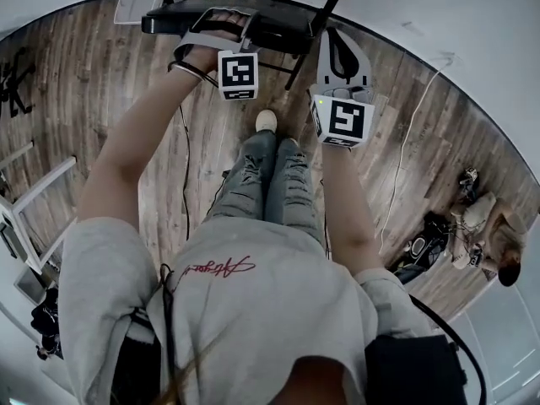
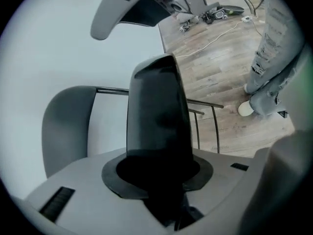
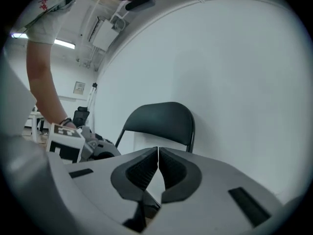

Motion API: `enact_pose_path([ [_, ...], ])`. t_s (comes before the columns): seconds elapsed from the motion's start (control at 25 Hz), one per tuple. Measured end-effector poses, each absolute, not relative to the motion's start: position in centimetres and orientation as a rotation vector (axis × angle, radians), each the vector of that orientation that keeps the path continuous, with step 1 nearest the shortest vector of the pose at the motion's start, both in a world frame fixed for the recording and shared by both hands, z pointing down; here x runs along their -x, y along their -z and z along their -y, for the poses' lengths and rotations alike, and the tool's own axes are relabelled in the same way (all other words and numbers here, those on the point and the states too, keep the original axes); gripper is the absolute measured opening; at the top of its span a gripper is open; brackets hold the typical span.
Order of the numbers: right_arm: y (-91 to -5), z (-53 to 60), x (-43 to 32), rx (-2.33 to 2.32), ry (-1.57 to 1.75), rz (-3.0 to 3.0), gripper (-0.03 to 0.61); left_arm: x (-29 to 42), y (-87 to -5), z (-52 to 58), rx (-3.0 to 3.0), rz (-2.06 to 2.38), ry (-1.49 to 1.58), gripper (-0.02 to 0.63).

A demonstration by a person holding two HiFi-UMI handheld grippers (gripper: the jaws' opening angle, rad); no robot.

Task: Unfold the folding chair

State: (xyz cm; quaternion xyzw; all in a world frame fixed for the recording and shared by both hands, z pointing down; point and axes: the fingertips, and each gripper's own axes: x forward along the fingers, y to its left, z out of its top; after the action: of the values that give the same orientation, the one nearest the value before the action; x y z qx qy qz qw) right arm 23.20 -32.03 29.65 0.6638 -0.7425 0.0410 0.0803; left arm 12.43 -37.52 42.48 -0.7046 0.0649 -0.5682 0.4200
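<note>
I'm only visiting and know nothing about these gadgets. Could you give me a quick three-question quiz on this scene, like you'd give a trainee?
1. True or false: the right claw is clamped on the folding chair.
2. What is between the left claw's jaws? A) a white cable B) a black panel of the chair C) a shoe
3. What surface is behind the chair's backrest?

Key: 1 false, its jaws are shut together on nothing. 2 B. 3 a white wall.
</note>
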Motion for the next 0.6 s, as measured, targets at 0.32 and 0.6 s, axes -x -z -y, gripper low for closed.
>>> enact_pose_path([
  [0.32,-33.1,25.2,-17.2,-1.903,-0.087,2.380,0.021,-7.2,-47.2,26.9,1.715,-0.280,1.404,0.165],
  [0.6,-38.1,16.9,-11.6,-1.858,-0.088,2.498,0.021,-3.4,-51.5,20.5,1.613,-0.498,1.182,0.190],
])
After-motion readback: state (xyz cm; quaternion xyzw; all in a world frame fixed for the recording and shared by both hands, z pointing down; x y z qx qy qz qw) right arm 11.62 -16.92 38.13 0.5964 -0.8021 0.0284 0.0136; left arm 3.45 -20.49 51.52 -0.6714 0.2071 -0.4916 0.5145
